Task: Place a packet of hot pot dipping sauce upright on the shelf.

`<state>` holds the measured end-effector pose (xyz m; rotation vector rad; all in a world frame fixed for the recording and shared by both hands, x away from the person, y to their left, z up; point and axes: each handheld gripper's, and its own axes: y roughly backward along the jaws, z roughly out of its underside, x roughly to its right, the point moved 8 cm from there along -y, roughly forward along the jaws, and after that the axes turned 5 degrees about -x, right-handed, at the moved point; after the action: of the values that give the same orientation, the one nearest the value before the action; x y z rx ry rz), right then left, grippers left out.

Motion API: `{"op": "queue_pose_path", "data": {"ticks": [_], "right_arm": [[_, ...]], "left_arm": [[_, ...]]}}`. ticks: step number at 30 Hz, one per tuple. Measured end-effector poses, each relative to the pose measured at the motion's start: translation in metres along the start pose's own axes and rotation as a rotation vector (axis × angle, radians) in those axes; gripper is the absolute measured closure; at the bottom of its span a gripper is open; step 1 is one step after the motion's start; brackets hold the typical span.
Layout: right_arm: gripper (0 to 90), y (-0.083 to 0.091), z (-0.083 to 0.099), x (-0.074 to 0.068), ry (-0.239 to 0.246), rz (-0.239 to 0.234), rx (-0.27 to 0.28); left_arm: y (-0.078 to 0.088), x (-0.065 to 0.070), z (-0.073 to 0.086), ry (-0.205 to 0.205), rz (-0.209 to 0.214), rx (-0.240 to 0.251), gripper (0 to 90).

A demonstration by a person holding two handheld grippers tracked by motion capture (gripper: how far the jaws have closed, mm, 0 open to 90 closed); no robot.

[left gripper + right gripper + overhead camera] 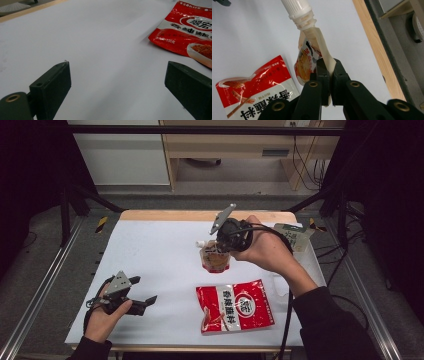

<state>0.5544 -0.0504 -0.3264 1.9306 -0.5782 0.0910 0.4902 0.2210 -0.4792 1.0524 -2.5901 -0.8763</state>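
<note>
Right gripper view: right gripper (328,75) fingers pinch the spout pouch's (308,61) thin edge, it could slip onto the red packet (259,85) at 7 o'clock; left gripper (137,292) fingers spread, empty.

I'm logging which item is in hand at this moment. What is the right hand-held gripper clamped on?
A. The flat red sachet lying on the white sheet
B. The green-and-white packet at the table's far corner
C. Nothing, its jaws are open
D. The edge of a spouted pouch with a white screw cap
D: in the right gripper view the right hand-held gripper is shut on the cream edge of the spouted pouch, while the red sachet lies apart on the sheet.
</note>
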Motion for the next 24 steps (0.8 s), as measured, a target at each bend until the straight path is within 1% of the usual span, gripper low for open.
{"op": "queue_pose_path", "data": {"ticks": [5, 13, 14, 19, 24], "right_arm": [[87.1, 0.004, 0.011, 0.008, -0.017, -0.002, -0.009], [87.2, 0.012, 0.029, 0.023, -0.031, 0.025, -0.018], [87.2, 0.012, 0.031, 0.025, -0.041, 0.026, -0.017], [87.2, 0.012, 0.042, 0.033, -0.064, 0.038, -0.022], [87.2, 0.011, 0.05, 0.038, -0.086, 0.042, -0.021]], "left_arm": [[-0.001, 0.0, 0.001, -0.005, 0.0, -0.01, 6.8], [-0.002, 0.001, 0.002, -0.006, 0.007, -0.014, 6.3], [-0.002, 0.001, 0.002, -0.004, 0.006, -0.014, 6.3], [-0.001, 0.0, 0.002, -0.004, 0.005, -0.013, 6.3], [-0.001, 0.0, 0.003, -0.003, 0.009, -0.015, 6.3]]}}
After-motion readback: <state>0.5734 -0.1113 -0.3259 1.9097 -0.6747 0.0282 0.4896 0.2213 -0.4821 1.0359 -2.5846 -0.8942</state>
